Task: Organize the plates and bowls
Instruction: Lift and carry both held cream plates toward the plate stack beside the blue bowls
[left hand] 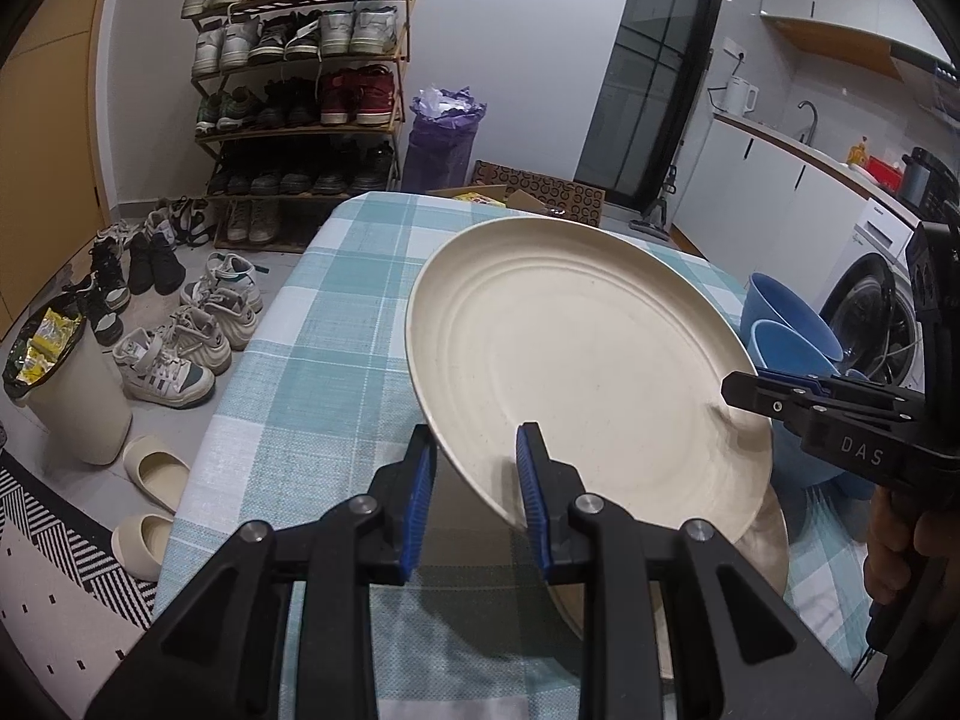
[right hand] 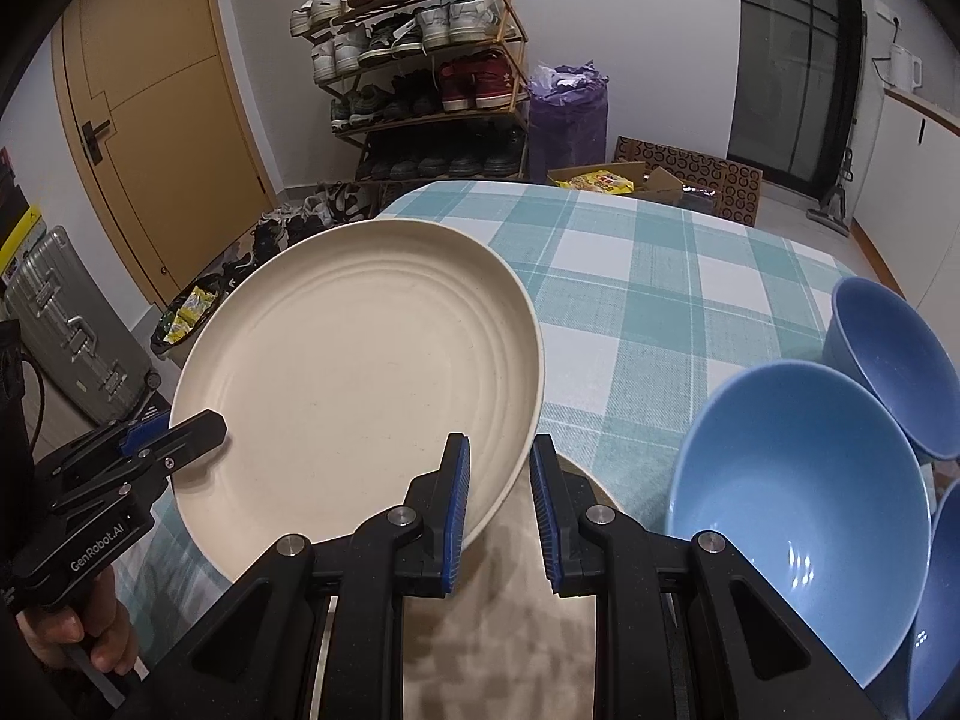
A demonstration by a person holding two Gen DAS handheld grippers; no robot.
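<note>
1. Far left on the floor, a shoe rack (left hand: 300, 90) and loose shoes (left hand: 174, 360) sit well apart from the checked tablecloth (left hand: 312, 324).
2. The left gripper (left hand: 474, 498) has its jaws drawn narrow and clamped on the near left rim of the cream plate (left hand: 576, 360); one blue pad lies on the plate's upper face, the other under its edge.
3. The plate is lifted and tilted above the tablecloth, over a second cream plate (right hand: 576, 480) that rests flat just beneath it.
4. The right gripper (right hand: 498, 516) pinches the same plate's opposite rim, jaws narrow, with the rim between its blue pads.
5. Right of that gripper, blue bowls (right hand: 798, 480) stand on the cloth, near the plate but apart from it.
</note>
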